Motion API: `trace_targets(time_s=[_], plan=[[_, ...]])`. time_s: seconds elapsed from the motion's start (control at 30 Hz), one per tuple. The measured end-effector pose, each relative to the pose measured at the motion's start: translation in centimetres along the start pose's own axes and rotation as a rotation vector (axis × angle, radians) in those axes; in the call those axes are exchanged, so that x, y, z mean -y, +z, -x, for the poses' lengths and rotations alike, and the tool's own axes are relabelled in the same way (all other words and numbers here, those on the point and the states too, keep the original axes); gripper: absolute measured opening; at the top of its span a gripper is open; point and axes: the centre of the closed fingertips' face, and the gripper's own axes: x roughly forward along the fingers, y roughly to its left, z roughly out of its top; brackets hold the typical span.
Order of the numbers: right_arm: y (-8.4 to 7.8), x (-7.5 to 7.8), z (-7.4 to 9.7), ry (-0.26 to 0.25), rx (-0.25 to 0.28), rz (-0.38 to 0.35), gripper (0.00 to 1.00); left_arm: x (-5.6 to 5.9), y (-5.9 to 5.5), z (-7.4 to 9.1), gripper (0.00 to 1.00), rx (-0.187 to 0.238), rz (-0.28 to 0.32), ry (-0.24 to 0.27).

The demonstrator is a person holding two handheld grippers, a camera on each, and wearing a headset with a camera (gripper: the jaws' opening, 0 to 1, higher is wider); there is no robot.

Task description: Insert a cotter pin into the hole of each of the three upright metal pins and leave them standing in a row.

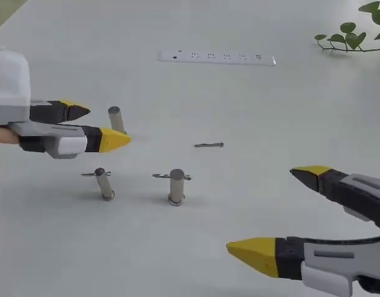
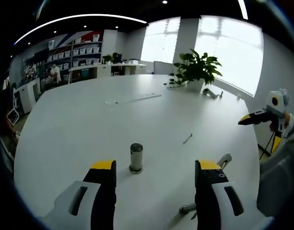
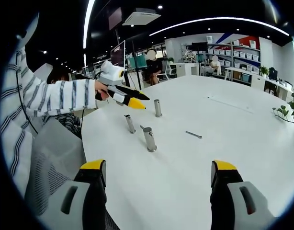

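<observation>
Three upright metal pins stand on the white table. The back pin (image 1: 116, 119) (image 2: 136, 158) (image 3: 157, 108) has a bare top. The front-left pin (image 1: 104, 184) (image 3: 130, 123) and the front-right pin (image 1: 176, 185) (image 3: 149, 139) each carry a cotter pin through the top. A loose cotter pin (image 1: 208, 145) (image 2: 187, 139) (image 3: 193, 134) lies flat to their right. My left gripper (image 1: 106, 126) (image 2: 155, 165) is open, its tips on either side of the back pin without touching it. My right gripper (image 1: 262, 210) (image 3: 159, 167) hangs open at the lower right, holding nothing.
A white power strip (image 1: 218, 57) lies at the far side of the table. A leafy plant (image 1: 357, 31) (image 2: 197, 69) stands at the far right. A person's striped sleeve (image 3: 56, 98) reaches in from the left in the right gripper view.
</observation>
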Motion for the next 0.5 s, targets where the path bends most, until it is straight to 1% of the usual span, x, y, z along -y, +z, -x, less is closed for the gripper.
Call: trace_targets(time_s=[0.07,0.17,0.2,0.23,0.37,0.4,0.43,0.5], plan=[[0.1,0.2,0.3,-0.009,0.002,0.0,0.89,-0.3,-0.4,-0.5,0.63,-0.013,-0.005,-0.002],[0.1,0.4,0.7,-0.022,0.005,-0.003,0.89,-0.7,-0.9,-1.2,0.59,-0.03,0.0,0.005],[0.1,0.6,0.9,-0.028,0.003,-0.004,0.89,-0.9,-1.3,-1.6,0.57,-0.051,-0.014,0.01],[0.0,0.7,1.0,-0.034,0.002,-0.006,0.89,-1.0,-1.5,-1.8,0.56,-0.061,-0.023,0.015],[0.0,1.0,1.4,-0.046,0.002,-0.008,0.89,-1.5,-1.9,-2.7,0.52,-0.078,-0.04,0.02],[0.0,1.1,1.4,-0.047,0.0,-0.009,0.89,-1.8,-2.2,-2.9,0.52,-0.095,-0.07,0.029],[0.0,1.1,1.5,-0.047,-0.001,-0.009,0.89,-2.0,-2.4,-3.1,0.52,-0.105,-0.084,0.035],[0.0,1.1,1.4,-0.045,-0.003,-0.01,0.89,-2.3,-2.6,-3.5,0.48,-0.115,-0.078,0.04]])
